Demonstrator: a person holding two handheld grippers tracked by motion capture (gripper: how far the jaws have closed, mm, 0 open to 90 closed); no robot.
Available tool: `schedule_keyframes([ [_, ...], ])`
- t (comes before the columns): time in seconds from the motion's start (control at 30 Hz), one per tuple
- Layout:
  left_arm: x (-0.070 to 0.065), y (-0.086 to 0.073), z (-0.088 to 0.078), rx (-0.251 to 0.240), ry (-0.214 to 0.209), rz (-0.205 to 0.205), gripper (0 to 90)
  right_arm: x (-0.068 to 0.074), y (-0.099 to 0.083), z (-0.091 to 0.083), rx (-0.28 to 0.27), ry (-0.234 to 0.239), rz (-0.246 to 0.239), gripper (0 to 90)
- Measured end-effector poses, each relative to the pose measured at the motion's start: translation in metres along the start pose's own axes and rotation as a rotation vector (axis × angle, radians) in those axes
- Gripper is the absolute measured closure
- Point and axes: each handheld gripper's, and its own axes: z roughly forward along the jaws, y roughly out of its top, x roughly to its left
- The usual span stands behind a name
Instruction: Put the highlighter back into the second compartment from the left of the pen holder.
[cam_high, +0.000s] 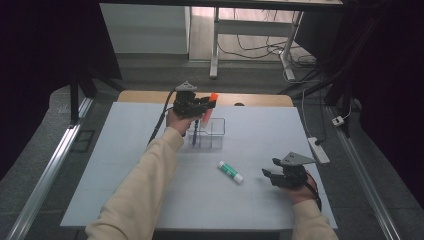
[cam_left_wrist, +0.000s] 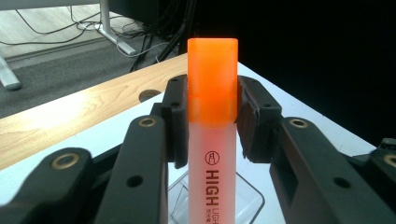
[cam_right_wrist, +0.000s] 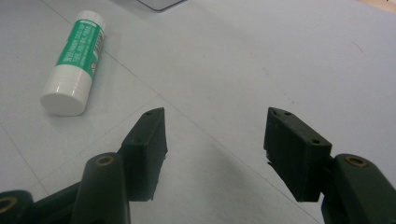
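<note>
Holding an orange marker (cam_left_wrist: 212, 135) reading "HIGH", left gripper (cam_left_wrist: 212, 121) mid-frame, right gripper (cam_right_wrist: 215, 140) wide apart, green glue stick (cam_right_wrist: 74, 60) upper left

Both forearms in cream long sleeves, cuffs loose at the wrist; left gripper (cam_high: 206, 106) black, grey three-cornered plate on top, black cable trailing from its rear; right gripper (cam_high: 268, 175) black, same grey plate, dark strap or cable looping at the wrist; jaw arms matte black, brass-coloured pivot bushings at the joints, small round holes along the links; pads (cam_right_wrist: 148, 140) dark, blocky, wedge-tipped, each with tiny screw holes.
</note>
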Motion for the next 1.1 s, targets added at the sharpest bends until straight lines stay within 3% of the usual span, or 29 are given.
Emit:
schedule_keyframes([
  [0.23,0.002,-0.001,0.005,0.009,-0.002,0.0,66.1,0.0,0.0,0.0,0.003,-0.002,0.001,39.0],
  [0.33,0.001,-0.004,0.007,0.026,0.013,0.027,64.3,0.0,0.0,0.0,0.004,-0.001,-0.002,38.9],
  [0.43,-0.001,-0.005,0.006,0.043,0.013,0.05,47.5,0.0,0.0,0.0,0.005,0.001,0.001,38.9],
  [0.57,-0.002,-0.005,0.003,0.054,0.0,0.058,40.0,0.0,0.0,0.001,0.007,0.005,-0.006,39.0],
  [0.83,-0.002,-0.011,-0.008,0.072,-0.003,0.059,39.4,0.0,0.0,0.0,0.006,0.005,-0.006,39.0],
  [1.1,0.001,-0.022,-0.032,0.089,-0.004,0.068,40.1,0.001,0.0,0.0,0.003,0.002,-0.009,38.9],
])
